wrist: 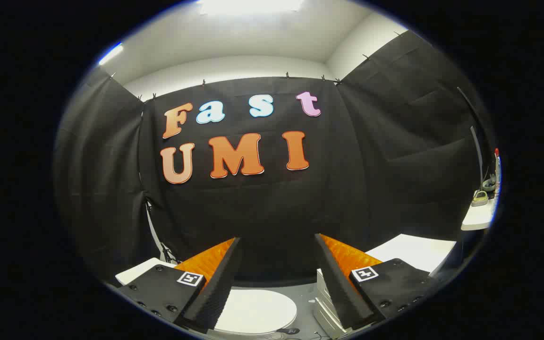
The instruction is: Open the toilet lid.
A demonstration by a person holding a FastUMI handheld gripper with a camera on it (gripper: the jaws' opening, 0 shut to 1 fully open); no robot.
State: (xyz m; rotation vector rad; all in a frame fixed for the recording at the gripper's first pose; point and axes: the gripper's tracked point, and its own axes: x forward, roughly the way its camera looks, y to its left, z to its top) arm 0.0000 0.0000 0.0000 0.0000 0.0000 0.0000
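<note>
toilet lid [255, 310]: one, white and rounded, lying flat and closed; I see it low between my fingers, at about 6 o'clock from the midpoint of the tips, well below them and apart from both

gripper [277, 242]: one; I hold its two fingers spread wide with nothing between them, aimed level at the booth wall, not down at the lid

risk, aim: as I judge it, the tips sit too high and too level; if I push straight ahead I meet cloth, not the lid

risk, edge: the lid's front lip is hidden beneath my fingers, so I may come down on its top face and press it shut instead of catching under the rim

risk, slip: the lid looks smooth and glossy; a shallow hold could slide off and let it drop back

white box [325, 302]: one, I think a stepped plastic unit though the view is poor there, just beside the lid at its 3 o'clock, partly behind my right finger; a wide swing could knock it

white tabletop [416, 250]: one, at 2 o'clock from the lid, beyond the right finger

white panel [137, 271]: one corner, at 10 o'clock from the lid, beyond the left finger

small shelf [477, 218]: one, far out at 3 o'clock, with a few small items I can't tell apart
</note>
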